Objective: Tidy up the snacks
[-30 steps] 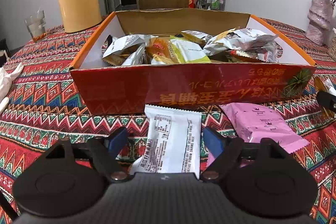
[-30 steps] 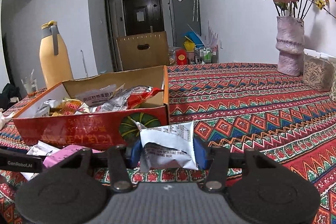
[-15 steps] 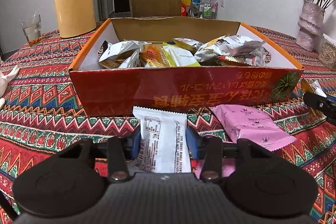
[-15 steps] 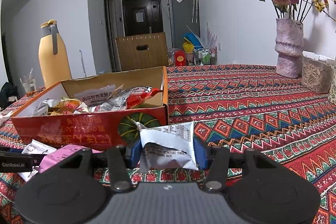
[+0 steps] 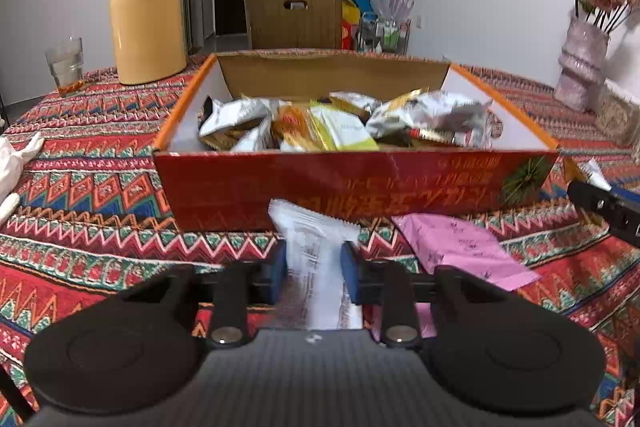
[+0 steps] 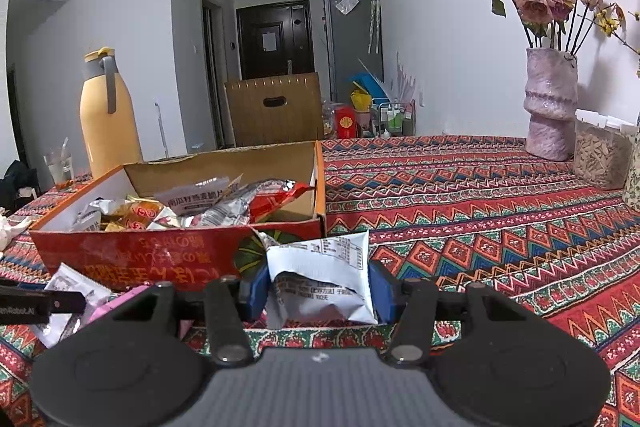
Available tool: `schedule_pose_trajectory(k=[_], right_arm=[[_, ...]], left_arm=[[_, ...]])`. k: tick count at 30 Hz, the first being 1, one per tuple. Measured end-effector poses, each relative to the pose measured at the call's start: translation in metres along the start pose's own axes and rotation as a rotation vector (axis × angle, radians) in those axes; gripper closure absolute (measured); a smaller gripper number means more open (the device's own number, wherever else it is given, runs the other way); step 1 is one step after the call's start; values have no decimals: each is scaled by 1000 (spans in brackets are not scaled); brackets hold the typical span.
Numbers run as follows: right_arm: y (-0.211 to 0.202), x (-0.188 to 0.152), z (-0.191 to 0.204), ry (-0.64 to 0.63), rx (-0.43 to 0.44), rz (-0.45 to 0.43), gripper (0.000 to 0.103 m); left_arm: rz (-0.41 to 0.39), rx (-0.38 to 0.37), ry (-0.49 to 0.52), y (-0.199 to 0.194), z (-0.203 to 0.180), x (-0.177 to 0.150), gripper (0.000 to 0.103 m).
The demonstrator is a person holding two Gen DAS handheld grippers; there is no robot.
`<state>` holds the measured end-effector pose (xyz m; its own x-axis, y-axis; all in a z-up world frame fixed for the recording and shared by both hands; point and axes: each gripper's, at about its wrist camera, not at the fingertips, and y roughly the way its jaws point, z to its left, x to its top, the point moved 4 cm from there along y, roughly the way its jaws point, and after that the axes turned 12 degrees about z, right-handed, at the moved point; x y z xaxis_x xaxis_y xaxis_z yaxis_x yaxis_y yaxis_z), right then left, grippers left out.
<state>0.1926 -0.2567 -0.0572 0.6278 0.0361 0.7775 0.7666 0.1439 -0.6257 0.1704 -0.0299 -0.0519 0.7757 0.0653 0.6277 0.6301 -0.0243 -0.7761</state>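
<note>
An orange cardboard box [image 5: 360, 183] holding several snack packets stands in front of me on the patterned cloth. My left gripper [image 5: 314, 269] is shut on a white snack packet [image 5: 316, 255], squeezed narrow between the blue pads and lifted a little, just before the box's front wall. A pink packet [image 5: 460, 247] lies flat to its right. In the right wrist view, my right gripper [image 6: 318, 291] is shut on a crumpled white packet [image 6: 324, 279], held near the box's [image 6: 168, 247] right front corner.
A yellow thermos jug [image 5: 146, 3] and a drinking glass [image 5: 66, 65] stand behind the box at the left. A pink vase [image 6: 550, 107] with dried roses and a clear jar [image 6: 600, 155] stand at the far right. A wooden chair back [image 5: 294, 13] is beyond the table.
The left gripper's jaws closed on the white packet, pinching it narrow, and lifted it slightly off the cloth. The right gripper kept still with its packet.
</note>
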Motion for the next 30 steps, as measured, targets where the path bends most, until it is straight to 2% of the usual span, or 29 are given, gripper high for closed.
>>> schedule_pose_trajectory(k=[4, 10, 12, 13, 14, 16, 17, 19, 21, 24, 30], right_arm=[[-9, 3, 4, -9, 10, -18, 52], [-17, 13, 16, -25, 37, -48, 52], [-19, 14, 20, -31, 44, -53, 52], [-19, 13, 21, -33, 49, -54, 52], [-19, 13, 22, -35, 53, -52, 52], [-19, 11, 23, -31, 60, -49, 52], [-19, 9, 22, -28, 63, -46, 52], [-17, 7, 20, -21, 65, -38, 52], [-16, 5, 17, -15, 66, -30, 52], [-15, 4, 15, -7, 68, -26, 52], [-11, 1, 16, -8, 69, -15, 52]], left_arm=[[-28, -19, -8, -14, 4, 4, 93], [-72, -26, -9, -31, 9, 11, 96], [-52, -35, -12, -29, 9, 11, 90], [-38, -28, -15, -26, 9, 10, 79], [-25, -21, -13, -22, 8, 9, 60], [2, -3, -5, -14, 4, 7, 37], [15, 6, 5, -9, 1, 6, 32], [44, 5, 19, 0, -4, 4, 29], [74, 8, 28, 10, -9, 2, 21], [86, 33, 36, 19, -12, 0, 20], [94, 15, 25, 26, -12, -3, 18]])
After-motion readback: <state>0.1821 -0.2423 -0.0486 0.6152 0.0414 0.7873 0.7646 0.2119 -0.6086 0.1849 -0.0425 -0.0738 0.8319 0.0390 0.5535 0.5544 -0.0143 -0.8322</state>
